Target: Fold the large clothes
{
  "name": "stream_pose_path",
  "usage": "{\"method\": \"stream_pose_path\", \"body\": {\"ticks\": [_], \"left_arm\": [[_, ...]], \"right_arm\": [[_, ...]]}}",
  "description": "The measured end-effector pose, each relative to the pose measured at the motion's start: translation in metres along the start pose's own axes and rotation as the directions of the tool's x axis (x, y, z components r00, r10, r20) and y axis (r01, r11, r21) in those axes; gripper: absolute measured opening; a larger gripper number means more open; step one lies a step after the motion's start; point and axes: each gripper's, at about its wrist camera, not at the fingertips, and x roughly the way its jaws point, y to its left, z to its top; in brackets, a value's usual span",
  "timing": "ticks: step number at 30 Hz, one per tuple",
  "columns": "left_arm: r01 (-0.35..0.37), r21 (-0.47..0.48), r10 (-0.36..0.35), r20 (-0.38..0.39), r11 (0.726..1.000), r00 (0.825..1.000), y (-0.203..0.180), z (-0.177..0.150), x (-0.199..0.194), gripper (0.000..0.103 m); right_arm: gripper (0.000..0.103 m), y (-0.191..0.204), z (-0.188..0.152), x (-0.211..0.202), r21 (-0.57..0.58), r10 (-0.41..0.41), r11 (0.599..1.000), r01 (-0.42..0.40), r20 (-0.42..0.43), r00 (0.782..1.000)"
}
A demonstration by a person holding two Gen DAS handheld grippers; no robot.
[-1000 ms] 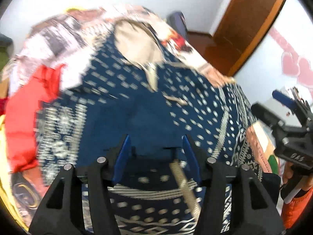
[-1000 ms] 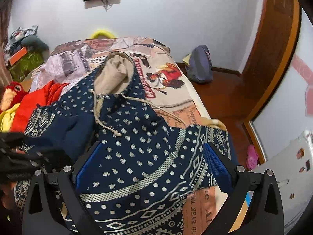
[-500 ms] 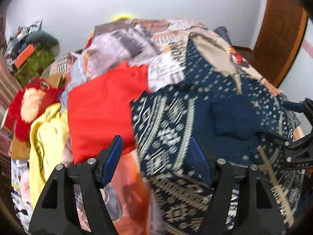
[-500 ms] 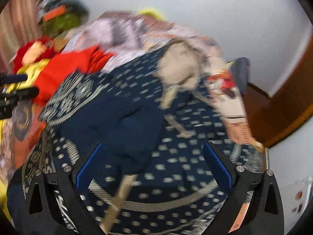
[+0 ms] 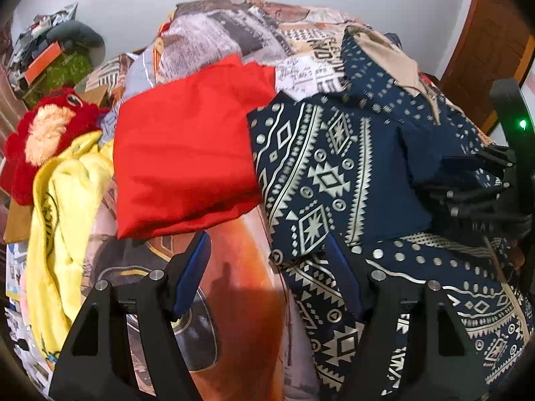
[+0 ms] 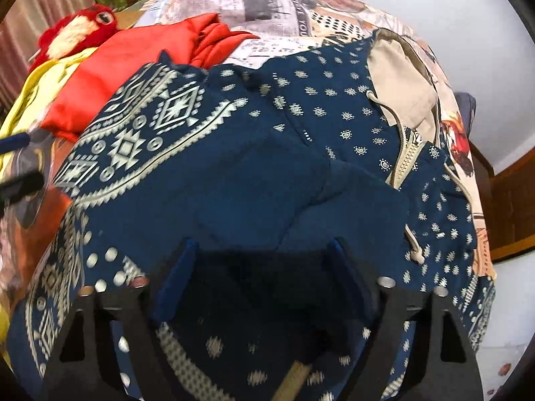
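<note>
A navy hoodie [image 5: 334, 173] with cream patterns and a beige-lined hood [image 6: 401, 77] lies spread on the bed, one patterned sleeve folded across its front. My left gripper [image 5: 269, 264] stands open over the hoodie's left edge, its right finger over the cloth and its left one above the bedspread [image 5: 234, 300]. My right gripper [image 6: 259, 270] points down onto the hoodie [image 6: 267, 167]. Its jaws are closing, with the plain navy end of the folded sleeve between the blue pads. The pads do not visibly press on it. At the right edge of the left wrist view the right gripper [image 5: 485, 193] shows on the hoodie.
A folded red garment [image 5: 184, 153] lies left of the hoodie and touches its edge. A yellow garment [image 5: 57, 217] and a red plush toy [image 5: 43, 133] sit further left. A wooden door [image 5: 485, 40] is beyond the bed on the right. Clutter fills the far left corner.
My left gripper swung from above the hoodie's middle to its left edge and opened wider. My right gripper came down onto the folded sleeve and its jaws narrowed.
</note>
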Motion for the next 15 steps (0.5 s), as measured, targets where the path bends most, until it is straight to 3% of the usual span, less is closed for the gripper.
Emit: {"method": "stream_pose_path", "body": {"ticks": [2,4,7,10,15], "left_arm": [[0.008,-0.018,-0.009,-0.013,1.000,1.000,0.003,-0.001,0.005,0.069],[0.015,-0.033,-0.015,-0.022,0.999,1.000,0.004,-0.002,0.008,0.069],[0.009,-0.039,-0.010,-0.019,0.999,1.000,0.003,-0.002,0.008,0.069],[0.005,-0.038,-0.005,-0.014,0.999,1.000,0.001,0.001,0.005,0.069],[-0.026,-0.016,0.027,0.004,1.000,1.000,-0.007,0.006,-0.003,0.070]], "right_arm": [[0.044,0.000,0.002,-0.002,0.013,0.054,0.998,-0.054,0.015,0.998],[0.014,-0.003,0.002,-0.011,0.002,0.039,0.999,-0.039,0.057,0.998],[0.013,-0.018,0.005,-0.031,0.035,0.059,0.997,-0.064,0.126,0.990],[0.012,-0.032,0.007,-0.058,0.062,0.029,0.997,-0.042,0.202,0.979],[0.011,-0.063,0.009,-0.116,0.121,-0.030,0.993,-0.012,0.339,0.940]]}}
